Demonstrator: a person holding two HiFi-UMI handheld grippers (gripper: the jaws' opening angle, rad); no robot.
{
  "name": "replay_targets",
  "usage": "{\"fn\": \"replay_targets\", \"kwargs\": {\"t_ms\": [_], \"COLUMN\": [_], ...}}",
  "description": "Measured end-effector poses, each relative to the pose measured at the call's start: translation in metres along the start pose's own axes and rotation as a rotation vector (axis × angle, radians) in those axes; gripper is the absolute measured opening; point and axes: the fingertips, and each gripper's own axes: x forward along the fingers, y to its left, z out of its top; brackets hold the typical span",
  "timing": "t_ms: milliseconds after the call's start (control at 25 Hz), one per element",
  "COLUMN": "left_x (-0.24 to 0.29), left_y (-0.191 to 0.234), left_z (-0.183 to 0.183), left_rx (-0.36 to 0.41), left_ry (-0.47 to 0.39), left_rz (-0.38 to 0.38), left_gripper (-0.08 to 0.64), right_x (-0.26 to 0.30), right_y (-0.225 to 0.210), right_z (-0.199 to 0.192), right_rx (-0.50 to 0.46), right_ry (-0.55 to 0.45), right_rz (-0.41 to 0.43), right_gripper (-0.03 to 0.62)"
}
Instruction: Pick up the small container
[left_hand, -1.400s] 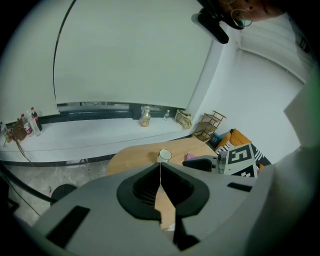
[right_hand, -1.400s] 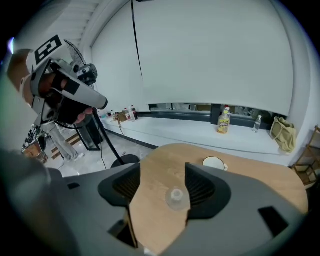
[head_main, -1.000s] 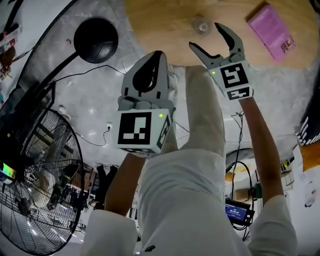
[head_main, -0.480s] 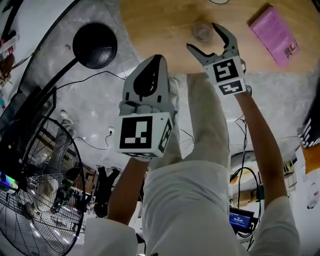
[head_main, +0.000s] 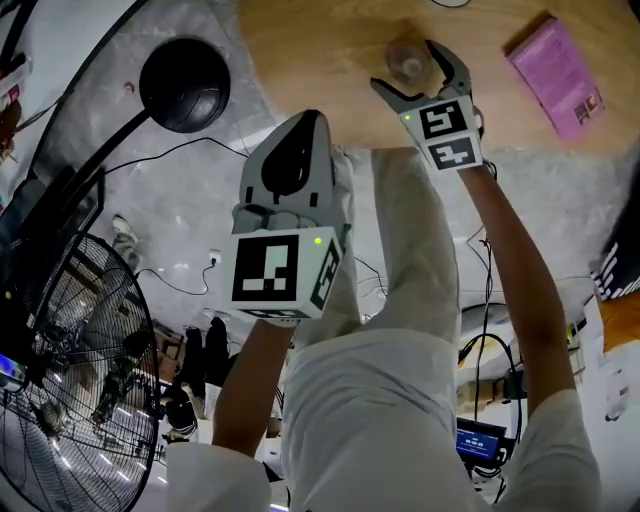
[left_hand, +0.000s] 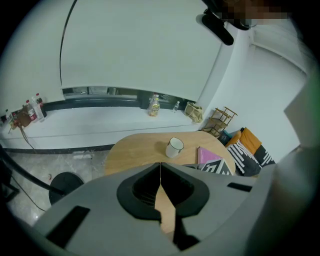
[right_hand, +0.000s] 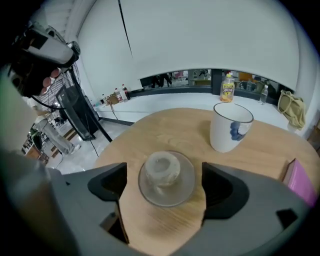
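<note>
Landmark: the round wooden table (head_main: 320, 50); every place below is given from it.

Right gripper (head_main: 404, 66): over the near edge of the table, pointing down at its top. Its jaws stand very wide and have just been opening.

Between the right jaws: the small container (right_hand: 162, 172) sits midway between the two black pads. There is a clear gap of bare wood on either side, and neither pad touches it.

Small container: upright on the table top, close to the near edge. It is a round, cloudy, translucent piece with a wide clear rim around its foot.

Right grip: holds nothing, and the container rests on the table on its own.

Left gripper (left_hand: 160, 167): off the table, held back over the floor on the near side and aimed toward the table edge. Its jaws are closed, with the tips meeting in a thin line. Nothing is between them; only table wood shows through the slit lower down.

White mug (right_hand: 230, 127): upright on the table, farther in than the container and to its right. It has a blue mark on its side and stands well apart from both grippers.

Pink book (head_main: 560, 75): flat on the table, toward its right edge.

Black round base (head_main: 185, 85): on the floor just off the table's left edge.

Fan (head_main: 70, 380): on the floor, well away from the table on the near left.
</note>
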Motion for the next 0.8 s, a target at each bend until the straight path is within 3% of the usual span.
{"fn": "replay_targets", "kwargs": {"t_ms": [400,560,800], "left_x": [0.001,-0.002,-0.006], "left_y": [0.003,0.005,0.008], "left_z": [-0.014,-0.016,-0.016], "left_rx": [-0.014,-0.019,-0.017], "left_ry": [0.008,0.009,-0.006], "left_rz": [0.014,0.018,0.020], "left_gripper": [0.021,0.021,0.021], "right_x": [0.029,0.035,0.036], "right_y": [-0.012,-0.017,-0.018], "right_z": [-0.010,-0.014,-0.015], "right_rx": [-0.027,-0.061,-0.073], "right_ry": [0.033,0.048,0.055], "right_rz": [-0.070,-0.139,-0.174], "right_gripper": [0.451,0.350,0.343]}}
